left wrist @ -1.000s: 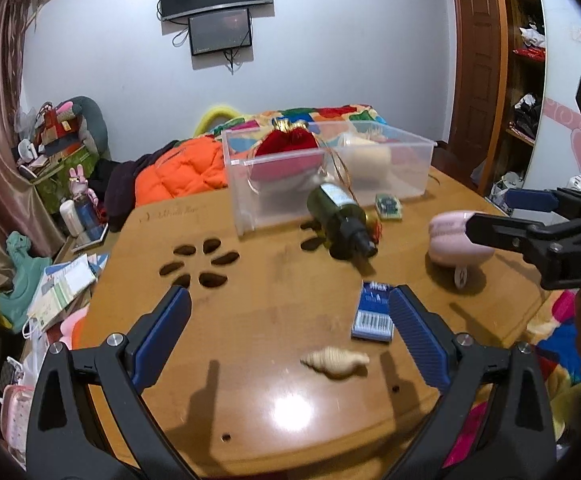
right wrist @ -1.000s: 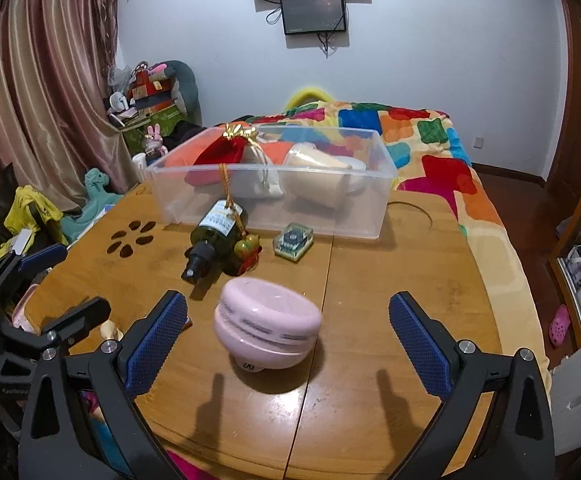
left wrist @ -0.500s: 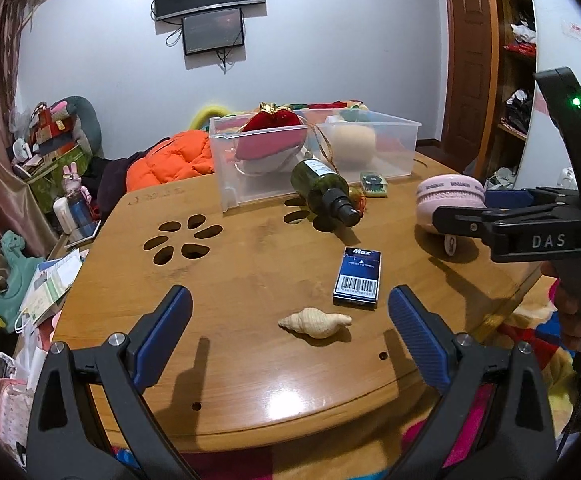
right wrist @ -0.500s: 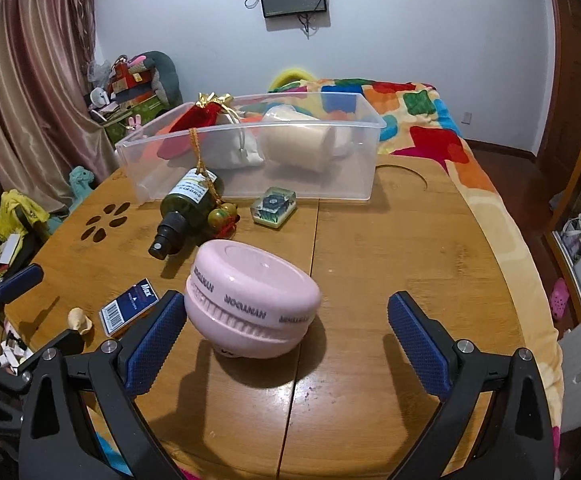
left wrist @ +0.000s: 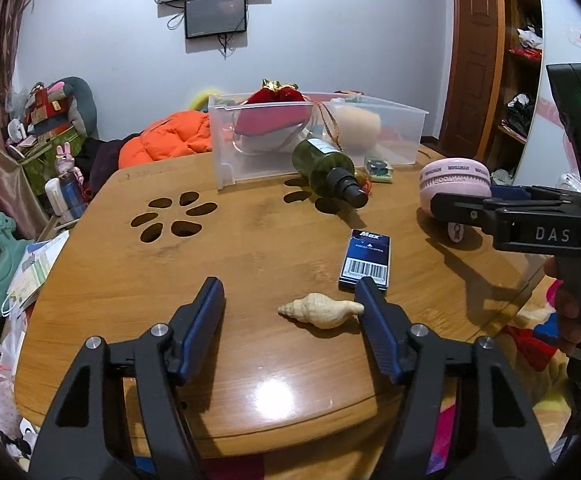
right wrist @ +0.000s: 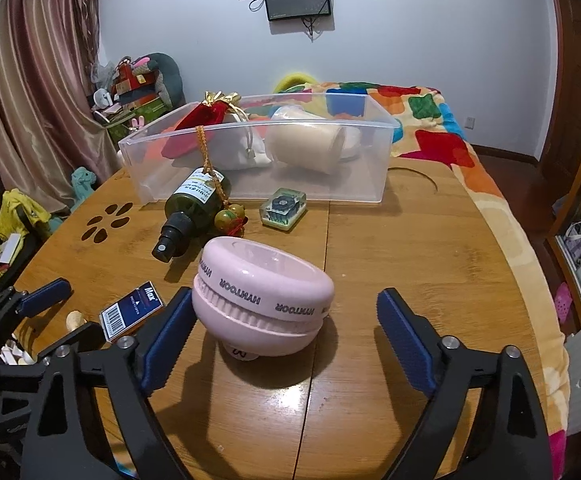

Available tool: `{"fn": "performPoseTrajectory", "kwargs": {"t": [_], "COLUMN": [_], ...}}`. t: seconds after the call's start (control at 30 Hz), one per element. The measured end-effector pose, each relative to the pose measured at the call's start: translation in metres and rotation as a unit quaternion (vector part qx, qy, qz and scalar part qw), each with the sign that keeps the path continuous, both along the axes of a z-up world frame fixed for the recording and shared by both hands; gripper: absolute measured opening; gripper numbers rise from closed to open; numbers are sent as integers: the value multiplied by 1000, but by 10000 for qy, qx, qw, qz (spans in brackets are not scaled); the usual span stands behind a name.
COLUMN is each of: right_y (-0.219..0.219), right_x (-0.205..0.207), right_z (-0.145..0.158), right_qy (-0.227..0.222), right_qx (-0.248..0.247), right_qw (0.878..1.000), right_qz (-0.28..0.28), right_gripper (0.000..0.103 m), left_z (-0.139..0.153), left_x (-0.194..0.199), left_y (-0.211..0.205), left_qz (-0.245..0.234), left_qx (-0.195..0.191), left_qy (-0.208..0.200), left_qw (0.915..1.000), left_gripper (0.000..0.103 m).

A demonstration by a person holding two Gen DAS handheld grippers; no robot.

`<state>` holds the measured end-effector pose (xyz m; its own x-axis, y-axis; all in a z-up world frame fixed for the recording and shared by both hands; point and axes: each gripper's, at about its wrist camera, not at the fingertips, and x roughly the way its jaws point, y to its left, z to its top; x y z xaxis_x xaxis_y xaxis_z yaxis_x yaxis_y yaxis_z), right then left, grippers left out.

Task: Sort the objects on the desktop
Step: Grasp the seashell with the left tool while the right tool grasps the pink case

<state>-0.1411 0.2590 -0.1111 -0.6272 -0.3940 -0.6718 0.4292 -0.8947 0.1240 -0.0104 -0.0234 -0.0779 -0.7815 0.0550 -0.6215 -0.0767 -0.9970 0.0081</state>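
Centre your closing left gripper (left wrist: 292,304) around the cream spiral seashell (left wrist: 320,312), your closing right gripper (right wrist: 284,320) around the pink round fan (right wrist: 262,304); neither grips yet.

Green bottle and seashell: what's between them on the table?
The blue card box lies between the bottle and the seashell, seen in the left wrist view.

Both grippers tilt down toward the wooden table (left wrist: 138,280). The left gripper (left wrist: 290,300) hangs low over its near edge, jaws closing, pads not yet pressing anything. The right gripper (right wrist: 286,320) sits further along the same edge, its jaws closing too, still parted. A hand (left wrist: 566,308) grips its handle.
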Motion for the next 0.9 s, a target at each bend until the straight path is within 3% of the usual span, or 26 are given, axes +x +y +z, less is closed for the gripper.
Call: {"fn": "performPoseTrajectory", "kwargs": {"t": [0.23,0.37,0.47,0.7,0.9], "right_y": [-3,-4,-3,-1,2], "right_x": [0,0,-1,2,2], "right_z": [-4,-5,-5,0,5], "right_qy": [-104,-107,-107,-29,-19], "right_qx": [-79,-99,-109,-199,-277], "right_qw": [9998,9998,9998,9997,9995], "right_qz": [123,104,83,156,152], "right_gripper": [58,58,58,57,57], "left_z": [0,0,-1,0,6], "left_x": [3,4,3,2,1], "left_y": [2,1,0,0,-8], "left_qz": [-84,-137,-123,-79,17], "left_qx": [10,21,33,-17,161], "left_qy": [83,125,158,166,200], "left_qw": [9999,9998,9998,9998,9997], "left_gripper": [55,49,39,38,38]}}
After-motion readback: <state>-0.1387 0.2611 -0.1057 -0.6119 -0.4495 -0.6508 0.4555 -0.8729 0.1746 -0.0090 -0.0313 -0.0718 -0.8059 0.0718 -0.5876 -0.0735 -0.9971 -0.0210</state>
